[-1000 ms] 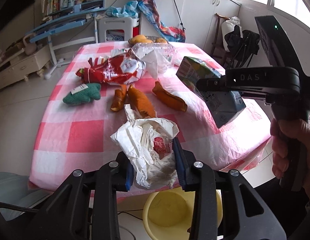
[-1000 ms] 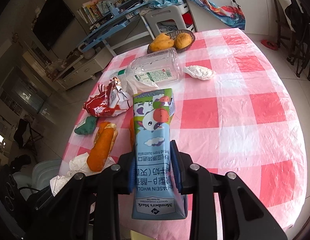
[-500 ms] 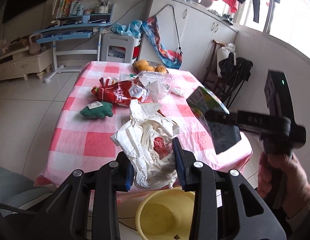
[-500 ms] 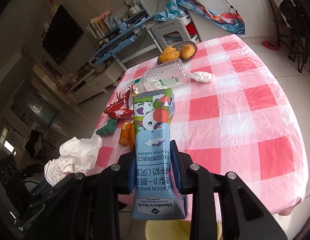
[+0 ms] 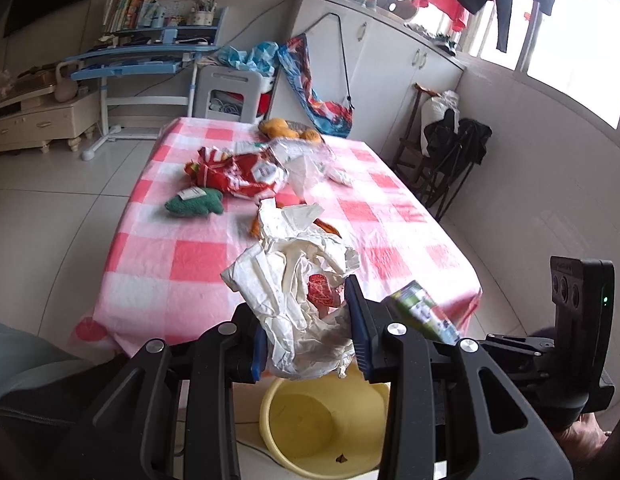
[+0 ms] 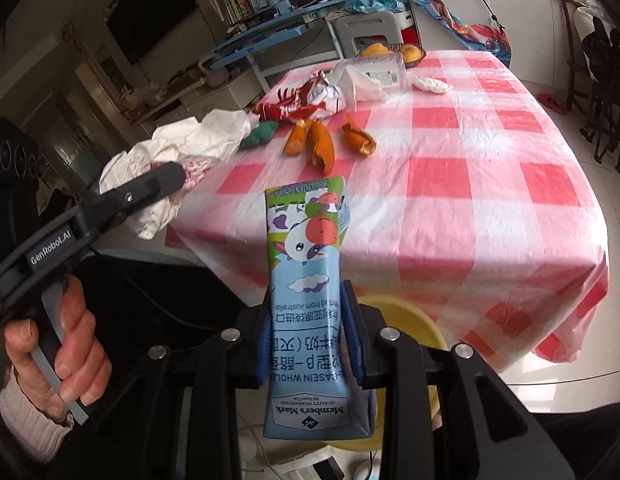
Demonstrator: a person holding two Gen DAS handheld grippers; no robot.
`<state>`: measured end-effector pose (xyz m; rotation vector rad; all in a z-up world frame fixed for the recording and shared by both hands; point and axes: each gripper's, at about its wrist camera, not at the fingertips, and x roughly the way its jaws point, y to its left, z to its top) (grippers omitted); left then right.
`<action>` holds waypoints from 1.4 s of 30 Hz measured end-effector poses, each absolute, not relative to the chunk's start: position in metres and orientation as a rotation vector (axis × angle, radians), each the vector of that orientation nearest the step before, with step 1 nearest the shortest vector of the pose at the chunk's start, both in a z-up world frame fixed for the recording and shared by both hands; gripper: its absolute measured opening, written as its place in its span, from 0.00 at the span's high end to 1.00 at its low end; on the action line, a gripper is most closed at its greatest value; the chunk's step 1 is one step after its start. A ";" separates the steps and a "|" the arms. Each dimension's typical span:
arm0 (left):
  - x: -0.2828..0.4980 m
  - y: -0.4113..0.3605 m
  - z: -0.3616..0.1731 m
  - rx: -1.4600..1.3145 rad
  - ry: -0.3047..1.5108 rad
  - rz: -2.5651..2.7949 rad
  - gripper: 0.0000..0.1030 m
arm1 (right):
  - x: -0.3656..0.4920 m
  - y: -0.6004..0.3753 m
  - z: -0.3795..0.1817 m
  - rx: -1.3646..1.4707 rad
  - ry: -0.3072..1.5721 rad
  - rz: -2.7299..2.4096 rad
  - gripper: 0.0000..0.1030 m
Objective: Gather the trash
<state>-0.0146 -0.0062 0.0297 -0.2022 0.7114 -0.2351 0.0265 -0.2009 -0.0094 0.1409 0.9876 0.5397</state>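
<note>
Both loads have come off the pink-checked counter. The left hand-held gripper stays clamped on crumpled white paper; the right hand-held gripper pinches a blue-and-green milk carton. Both now hang above the round yellow plastic basin, ready to drop.

basin below table edge, peels on table

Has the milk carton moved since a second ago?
Yes. The milk carton, clamped in the right tool, came back off the table toward the yellow basin.
</note>
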 end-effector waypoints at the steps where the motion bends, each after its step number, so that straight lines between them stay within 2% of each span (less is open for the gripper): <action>1: -0.017 -0.011 0.026 -0.191 0.723 -0.242 0.68 | 0.023 -0.202 -0.014 0.142 1.007 0.536 0.66; 2: -0.020 -0.015 0.022 -0.175 0.737 -0.246 0.68 | 0.021 -0.204 -0.016 0.146 1.014 0.524 0.63; 4: -0.026 -0.026 0.013 -0.137 0.769 -0.254 0.68 | 0.017 -0.211 -0.016 0.167 1.000 0.486 0.41; 5: -0.028 -0.030 0.009 -0.122 0.786 -0.260 0.68 | 0.016 -0.216 -0.013 0.182 0.975 0.461 0.37; 8: -0.034 -0.049 -0.005 -0.053 0.845 -0.297 0.68 | 0.011 -0.233 -0.002 0.238 0.887 0.380 0.31; 13: -0.041 -0.078 -0.027 0.080 0.947 -0.376 0.64 | 0.004 -0.249 0.013 0.290 0.727 0.282 0.12; 16: -0.045 -0.082 -0.026 0.137 0.953 -0.359 0.51 | 0.002 -0.246 0.018 0.263 0.678 0.241 0.09; 18: -0.049 -0.073 -0.013 0.138 0.899 -0.320 0.38 | 0.005 -0.243 0.021 0.235 0.663 0.224 0.09; 20: -0.050 -0.060 0.005 0.123 0.802 -0.234 0.32 | 0.006 -0.238 0.022 0.205 0.644 0.210 0.08; 24: -0.056 -0.027 0.038 0.091 0.592 0.016 0.12 | 0.001 -0.234 0.025 0.150 0.599 0.194 0.07; 25: -0.056 -0.017 0.043 0.075 0.549 0.082 0.10 | 0.000 -0.231 0.026 0.137 0.594 0.193 0.07; 30: -0.051 0.012 0.043 -0.010 0.533 0.190 0.07 | -0.003 -0.221 0.026 0.084 0.588 0.199 0.07; 42: -0.051 0.019 0.033 -0.050 0.519 0.252 0.07 | -0.008 -0.207 0.024 0.014 0.572 0.196 0.07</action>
